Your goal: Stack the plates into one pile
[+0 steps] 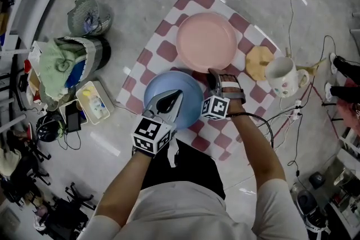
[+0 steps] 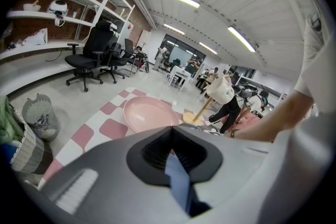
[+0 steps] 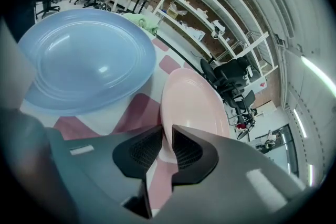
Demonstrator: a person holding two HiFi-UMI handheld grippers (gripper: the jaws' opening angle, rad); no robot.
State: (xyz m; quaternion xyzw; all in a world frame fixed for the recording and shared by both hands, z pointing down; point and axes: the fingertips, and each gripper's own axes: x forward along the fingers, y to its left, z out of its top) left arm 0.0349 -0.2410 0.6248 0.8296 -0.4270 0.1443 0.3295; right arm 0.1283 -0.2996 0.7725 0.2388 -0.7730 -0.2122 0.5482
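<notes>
**A:** How far along is the pile?

**B:** No pile yet. My left gripper [image 1: 170,103] is clamped on the near rim of the blue plate [image 1: 191,93]. In the left gripper view a blue sliver sits tight between the jaws. That plate is at the near side of the cloth [image 1: 163,50], just beside the pink plate [image 1: 206,42] and not over it.

**A:** Is it lifted?

**B:** It looks tipped up in the right gripper view, but I can't tell whether its far edge is clear of the cloth.

**A:** And your right?

**B:** My right gripper [image 1: 215,78] is at the pink plate's near rim. Its jaws are drawn in to a thin slot with the rim running into it, so I judge it pinched. The pink plate lies flat in the middle of the cloth.

**A:** So what's left?

**B:** Nearly all of it. Both plates are in hand, but one has to go on top of the other. I'd guess blue onto pink, with my right holding the pink one steady. Then I let go with both.
</notes>
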